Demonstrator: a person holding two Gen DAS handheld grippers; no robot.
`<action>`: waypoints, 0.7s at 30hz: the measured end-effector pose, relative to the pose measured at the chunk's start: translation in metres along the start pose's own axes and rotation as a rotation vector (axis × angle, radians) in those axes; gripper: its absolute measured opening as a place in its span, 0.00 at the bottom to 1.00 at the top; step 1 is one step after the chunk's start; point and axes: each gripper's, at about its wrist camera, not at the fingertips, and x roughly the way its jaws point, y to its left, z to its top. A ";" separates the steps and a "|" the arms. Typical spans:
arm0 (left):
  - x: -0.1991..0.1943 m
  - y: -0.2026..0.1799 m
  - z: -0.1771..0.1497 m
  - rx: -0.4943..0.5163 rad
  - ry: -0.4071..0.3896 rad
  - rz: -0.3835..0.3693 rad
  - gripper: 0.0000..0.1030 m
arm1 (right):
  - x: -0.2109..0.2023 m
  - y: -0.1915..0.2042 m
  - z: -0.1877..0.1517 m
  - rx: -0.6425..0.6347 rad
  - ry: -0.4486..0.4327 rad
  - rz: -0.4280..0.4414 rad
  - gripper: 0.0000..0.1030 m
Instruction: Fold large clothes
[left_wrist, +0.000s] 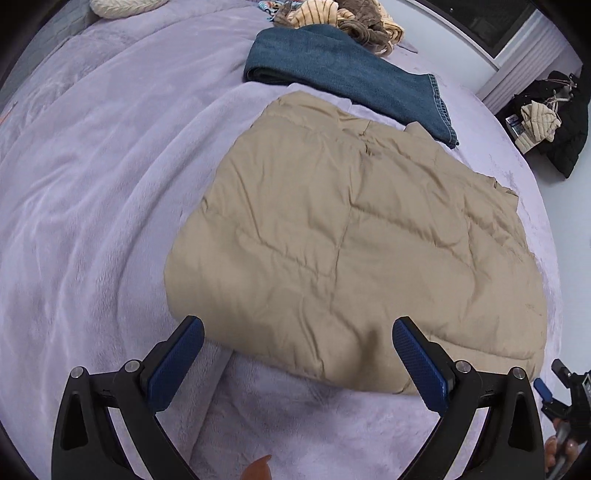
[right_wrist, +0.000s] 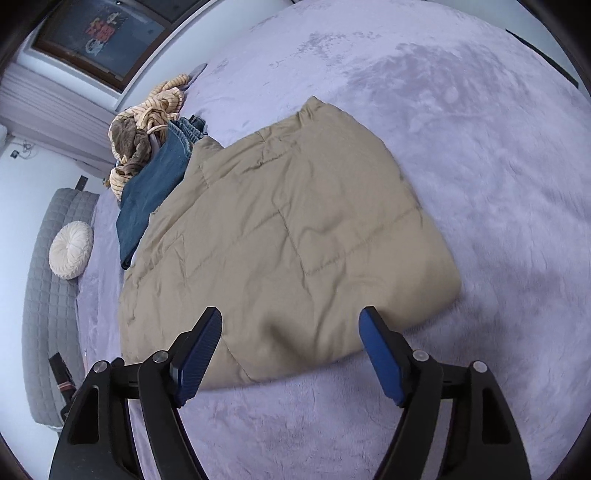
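Note:
A tan quilted jacket (left_wrist: 351, 240) lies folded into a rough rectangle on the lilac plush bed cover (left_wrist: 92, 221). It also shows in the right wrist view (right_wrist: 288, 243). My left gripper (left_wrist: 297, 328) is open and empty, just above the jacket's near folded edge. My right gripper (right_wrist: 291, 321) is open and empty, over the near edge of the same jacket. The right gripper's black frame shows at the left wrist view's lower right edge (left_wrist: 569, 387).
Folded blue jeans (left_wrist: 347, 74) lie beyond the jacket, with a heap of striped and brown clothes (left_wrist: 343, 18) behind them. A round cream cushion (right_wrist: 70, 249) rests by the grey headboard (right_wrist: 40, 295). Dark clothes (left_wrist: 554, 118) lie on the floor past the bed edge.

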 end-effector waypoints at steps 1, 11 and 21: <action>0.001 0.004 -0.003 -0.019 0.009 -0.012 0.99 | 0.001 -0.005 -0.003 0.021 0.006 0.005 0.78; 0.025 0.036 -0.016 -0.198 0.069 -0.217 0.99 | 0.025 -0.042 -0.020 0.218 0.030 0.085 0.83; 0.063 0.026 -0.005 -0.255 0.089 -0.353 0.99 | 0.062 -0.050 -0.017 0.325 0.040 0.196 1.00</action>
